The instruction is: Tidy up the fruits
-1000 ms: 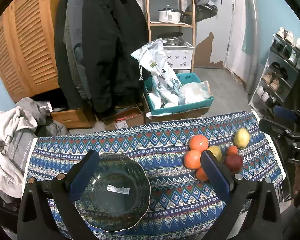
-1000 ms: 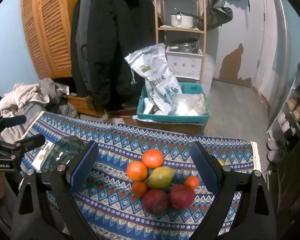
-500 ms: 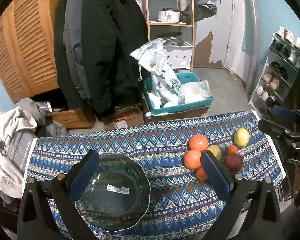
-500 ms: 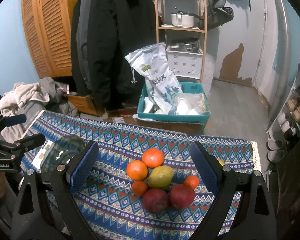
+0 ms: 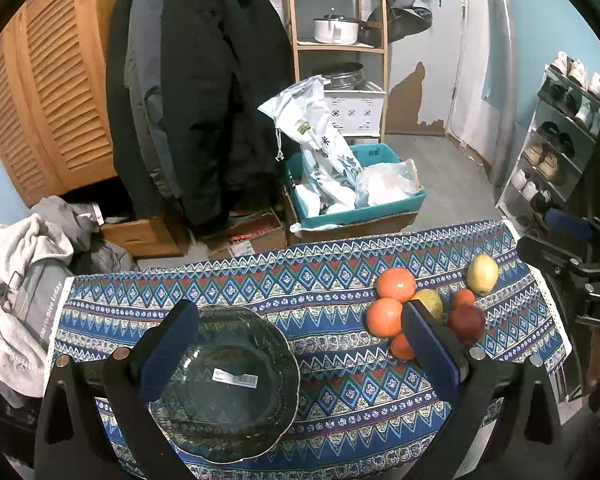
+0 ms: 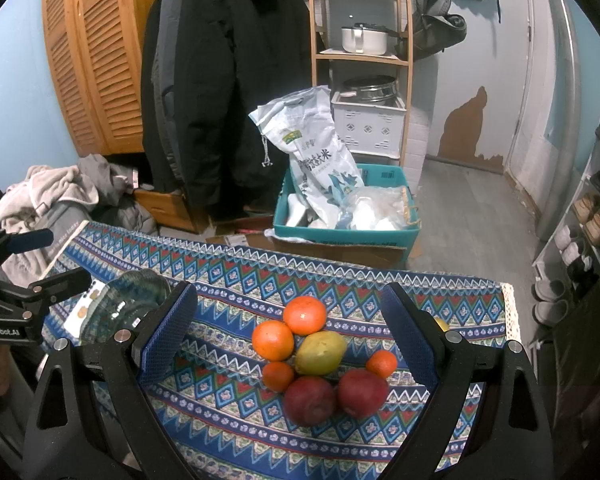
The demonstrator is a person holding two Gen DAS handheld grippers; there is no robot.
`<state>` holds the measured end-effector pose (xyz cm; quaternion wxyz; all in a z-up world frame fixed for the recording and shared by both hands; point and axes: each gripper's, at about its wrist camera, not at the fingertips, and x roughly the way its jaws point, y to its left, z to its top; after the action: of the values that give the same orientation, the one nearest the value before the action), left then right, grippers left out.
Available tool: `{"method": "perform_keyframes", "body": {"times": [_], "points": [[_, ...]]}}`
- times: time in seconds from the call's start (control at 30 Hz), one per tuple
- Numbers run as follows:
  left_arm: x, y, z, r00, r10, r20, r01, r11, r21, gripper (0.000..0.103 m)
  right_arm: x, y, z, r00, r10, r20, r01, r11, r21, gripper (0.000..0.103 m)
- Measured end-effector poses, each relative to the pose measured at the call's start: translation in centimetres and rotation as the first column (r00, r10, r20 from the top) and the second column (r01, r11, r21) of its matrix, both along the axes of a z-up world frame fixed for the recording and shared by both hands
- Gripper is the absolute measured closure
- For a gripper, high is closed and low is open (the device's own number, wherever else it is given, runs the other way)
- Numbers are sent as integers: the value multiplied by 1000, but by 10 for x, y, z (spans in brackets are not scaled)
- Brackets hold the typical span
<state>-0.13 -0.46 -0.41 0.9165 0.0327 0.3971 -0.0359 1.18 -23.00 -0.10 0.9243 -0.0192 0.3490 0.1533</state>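
Observation:
A dark glass bowl with a barcode sticker sits empty on the patterned cloth, under my open left gripper. To its right lies a fruit pile: oranges, a red apple and a separate yellow-green fruit. In the right wrist view my open right gripper hovers over that pile: two large oranges, a yellow-green fruit, two small oranges and two red apples. Nothing is between either pair of fingers. The bowl shows at the left.
The table's cloth ends in a far edge with open floor beyond. A teal box with bags stands behind it. Clothes pile at the left, a shoe rack at the right. The other gripper shows at the right edge.

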Motion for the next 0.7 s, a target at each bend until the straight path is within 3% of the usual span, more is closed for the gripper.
{"method": "perform_keyframes", "body": {"times": [0.7], "points": [[1,-3,-5,1000,-6,-9,6,1000,1,1,-2,-2,-4,1000,0,1,0,1000,-9,12]]}}
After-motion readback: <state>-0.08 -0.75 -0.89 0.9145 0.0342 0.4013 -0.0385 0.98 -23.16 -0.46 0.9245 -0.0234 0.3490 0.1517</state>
